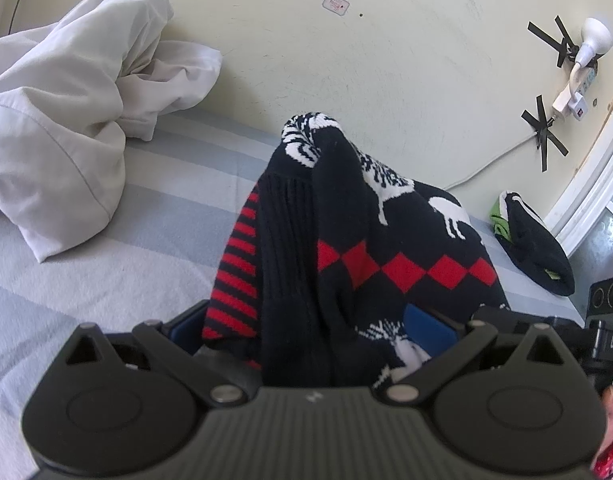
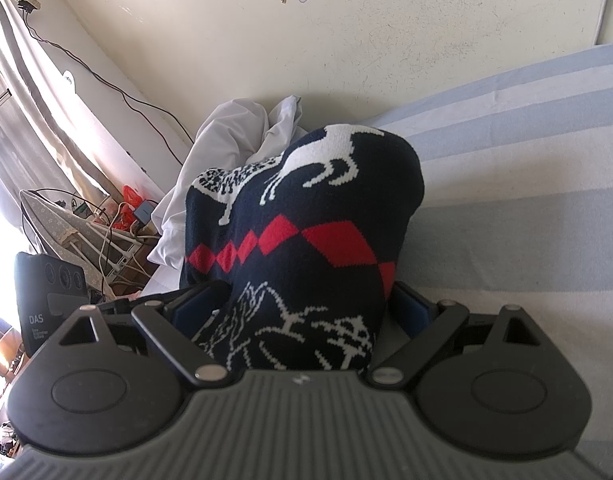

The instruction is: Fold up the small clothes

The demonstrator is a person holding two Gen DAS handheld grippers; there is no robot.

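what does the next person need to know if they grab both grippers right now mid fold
Left gripper: shut on the navy patterned sweater, gripping bunched fabric near the red-striped part.
Right gripper: shut on the same sweater, at the part with white animal figures and red diamonds.
The sweater is held up over the striped bed cover, bunched, with no fold made yet.
White garment lies crumpled against the wall; a dark item with green trim sits by the bed edge. Both look unfolded.
Left: probably spread the sweater flat, fold it, then do the others.
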